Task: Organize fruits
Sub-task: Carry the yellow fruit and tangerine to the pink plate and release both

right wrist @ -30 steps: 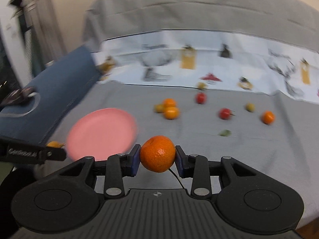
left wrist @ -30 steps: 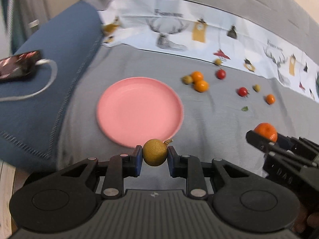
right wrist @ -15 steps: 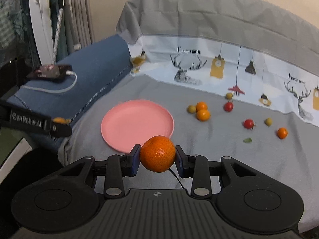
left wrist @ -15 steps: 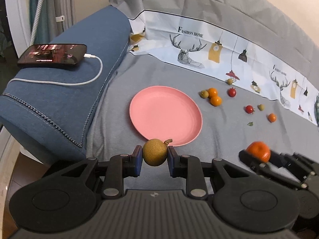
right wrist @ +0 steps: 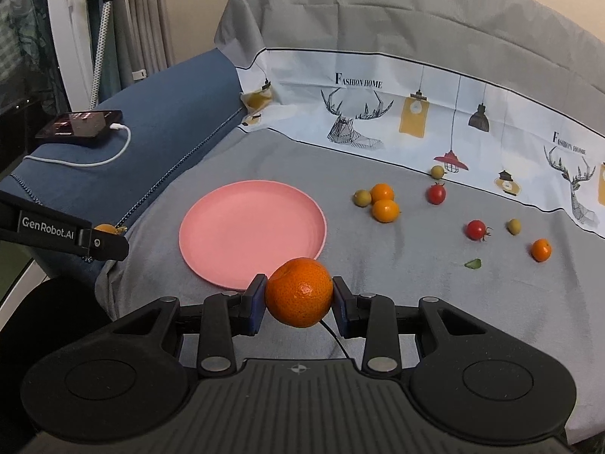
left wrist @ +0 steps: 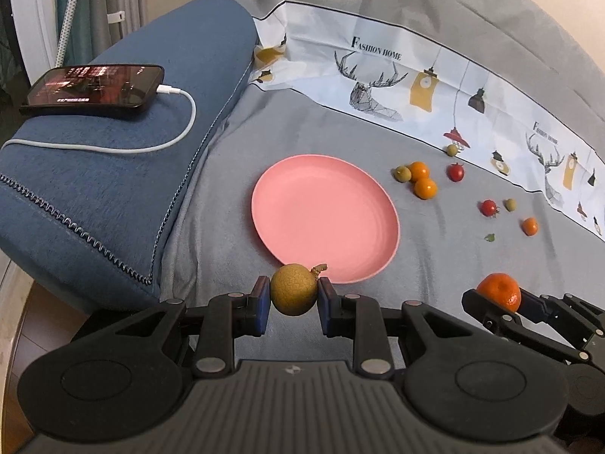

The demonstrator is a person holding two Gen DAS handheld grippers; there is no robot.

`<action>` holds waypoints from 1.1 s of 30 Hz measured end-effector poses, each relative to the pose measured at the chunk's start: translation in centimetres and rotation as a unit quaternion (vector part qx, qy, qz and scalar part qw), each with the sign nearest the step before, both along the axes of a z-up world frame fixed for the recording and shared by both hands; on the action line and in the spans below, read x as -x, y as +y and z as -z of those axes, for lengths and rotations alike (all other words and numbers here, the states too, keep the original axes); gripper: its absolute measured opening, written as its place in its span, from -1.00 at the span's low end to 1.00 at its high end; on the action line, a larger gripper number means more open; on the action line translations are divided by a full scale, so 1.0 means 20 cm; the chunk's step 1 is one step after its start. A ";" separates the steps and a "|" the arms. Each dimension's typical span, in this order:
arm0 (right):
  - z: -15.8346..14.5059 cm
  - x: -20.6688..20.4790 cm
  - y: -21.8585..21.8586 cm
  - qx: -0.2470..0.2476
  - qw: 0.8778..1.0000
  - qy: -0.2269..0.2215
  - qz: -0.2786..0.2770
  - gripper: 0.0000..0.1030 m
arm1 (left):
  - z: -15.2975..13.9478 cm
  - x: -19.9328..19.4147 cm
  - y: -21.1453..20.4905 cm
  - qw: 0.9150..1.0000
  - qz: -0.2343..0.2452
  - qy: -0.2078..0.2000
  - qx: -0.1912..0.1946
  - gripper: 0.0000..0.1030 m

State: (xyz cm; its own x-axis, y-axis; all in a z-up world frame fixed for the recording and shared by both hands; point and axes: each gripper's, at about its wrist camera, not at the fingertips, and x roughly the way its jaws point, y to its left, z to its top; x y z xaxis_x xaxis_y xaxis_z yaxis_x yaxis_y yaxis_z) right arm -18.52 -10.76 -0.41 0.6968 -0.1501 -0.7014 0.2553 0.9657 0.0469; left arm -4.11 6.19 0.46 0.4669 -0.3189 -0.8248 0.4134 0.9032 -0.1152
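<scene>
While clamped in the left gripper [left wrist: 294, 295] at lower centre, a brown-yellow fruit [left wrist: 294, 294] sits before the pink plate [left wrist: 325, 223] — right gripper [right wrist: 298, 295] clamped on a mandarin [right wrist: 298, 292]; loose fruits [right wrist: 385, 210] upper right.

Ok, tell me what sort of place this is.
Most likely a home living room, staged on a sofa: a blue upholstered armrest with a charging phone on it, a grey printed cover spread over the seat and back, and curtains behind.
</scene>
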 end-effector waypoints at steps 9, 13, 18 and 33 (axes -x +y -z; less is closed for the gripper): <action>0.05 -0.17 -0.03 0.001 1.000 0.008 -0.012 -0.27 | 0.06 -0.15 -0.07 1.000 -0.005 0.008 -0.011 -0.44; 0.10 -0.24 -0.04 -0.003 1.000 0.014 -0.016 -0.27 | 0.10 -0.22 -0.12 1.000 0.001 0.012 -0.019 -0.44; 0.17 -0.34 -0.07 -0.020 0.999 0.027 -0.013 -0.27 | 0.16 -0.32 -0.20 0.999 0.006 0.022 -0.031 -0.44; 0.36 -0.62 -0.14 -0.017 0.998 0.051 -0.032 -0.27 | 0.40 -0.63 -0.40 0.995 0.014 0.061 -0.080 -0.44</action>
State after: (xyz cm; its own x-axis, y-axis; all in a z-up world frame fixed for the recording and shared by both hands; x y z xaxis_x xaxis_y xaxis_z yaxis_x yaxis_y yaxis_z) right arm -6.06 -13.48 -7.64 0.6283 -0.0828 -0.7735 0.1976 0.9787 0.0558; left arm 8.55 -1.71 -7.64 0.3540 -0.1906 -0.9156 0.4300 0.9026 -0.0216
